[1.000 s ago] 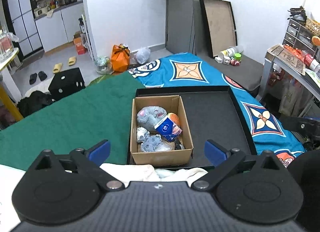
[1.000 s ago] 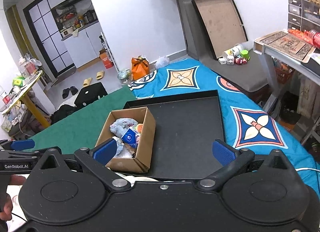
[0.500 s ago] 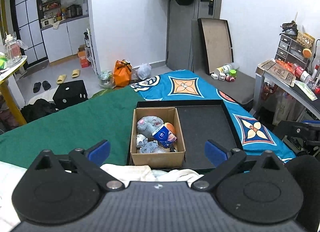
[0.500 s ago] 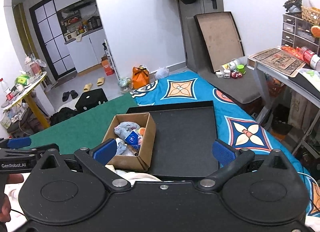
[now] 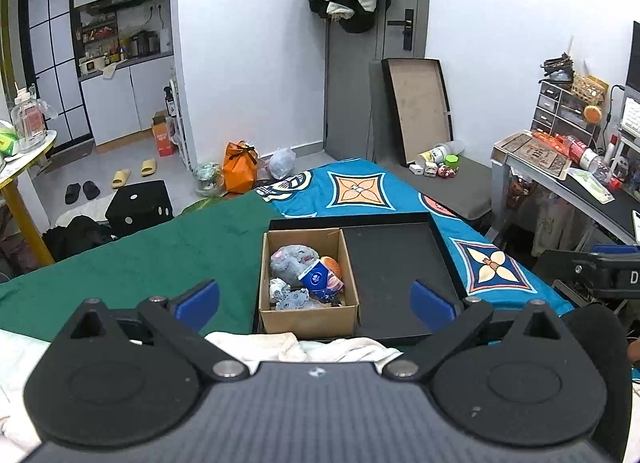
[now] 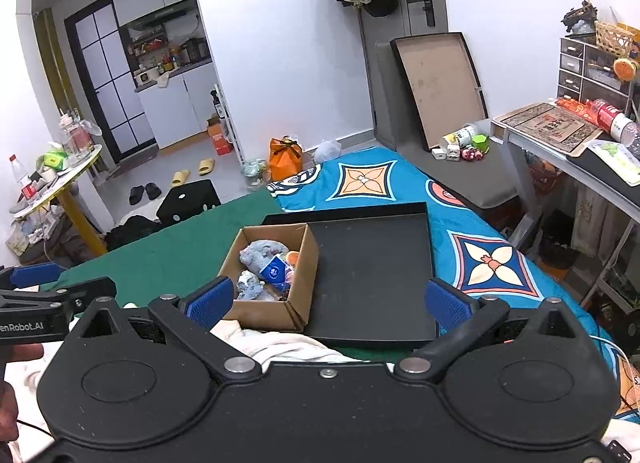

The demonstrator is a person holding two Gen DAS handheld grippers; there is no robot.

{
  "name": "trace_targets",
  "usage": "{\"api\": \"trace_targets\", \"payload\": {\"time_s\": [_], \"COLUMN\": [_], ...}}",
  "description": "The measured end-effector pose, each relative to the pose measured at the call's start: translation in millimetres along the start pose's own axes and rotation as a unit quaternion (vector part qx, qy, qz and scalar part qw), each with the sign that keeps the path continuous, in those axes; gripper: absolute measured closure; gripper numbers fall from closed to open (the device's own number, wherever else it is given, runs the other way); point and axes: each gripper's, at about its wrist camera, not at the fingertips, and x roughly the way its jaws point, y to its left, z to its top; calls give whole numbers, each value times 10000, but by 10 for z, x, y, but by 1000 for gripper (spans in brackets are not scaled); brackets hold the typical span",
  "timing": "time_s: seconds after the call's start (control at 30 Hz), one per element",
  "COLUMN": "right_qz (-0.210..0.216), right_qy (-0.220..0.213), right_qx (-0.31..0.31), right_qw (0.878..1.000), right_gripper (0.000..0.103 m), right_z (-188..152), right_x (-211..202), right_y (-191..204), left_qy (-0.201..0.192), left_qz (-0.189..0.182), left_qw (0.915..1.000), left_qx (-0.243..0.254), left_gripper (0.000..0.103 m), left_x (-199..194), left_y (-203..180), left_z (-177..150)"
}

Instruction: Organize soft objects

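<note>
Near the box (image 5: pixel 308 283), both grippers (image 5: pixel 316 297) (image 6: pixel 326 301) hang spread and empty; one should descend squarely onto the white cloth (image 5: pixel 296 345).

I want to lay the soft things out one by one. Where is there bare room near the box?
The black tray floor right of the cardboard box is bare. The green cloth left of the box is open too. The box itself is crowded with soft toys.

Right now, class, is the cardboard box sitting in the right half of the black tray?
No, the cardboard box fills the left end of the black tray; the right part is bare.
</note>
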Motion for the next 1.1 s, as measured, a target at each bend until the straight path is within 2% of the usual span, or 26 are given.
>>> {"api": "trace_targets", "payload": {"time_s": [0.5,1.1], "right_qz": [36,18], "right_qy": [-64,-37], "right_qx": [-18,-108], "right_qw": [10000,9999], "right_gripper": [0,0], "right_z": [-107,-115], "right_x": [-123,-148], "right_y": [27,52], "left_qy": [-95,-96], "left_qz": [-28,-61], "left_qw": [10000,9999], "left_qx": [9,-18], "left_gripper": [1,1], "left_x": [-174,-220], "left_y": [-28,-24], "left_z": [-148,-174]}}
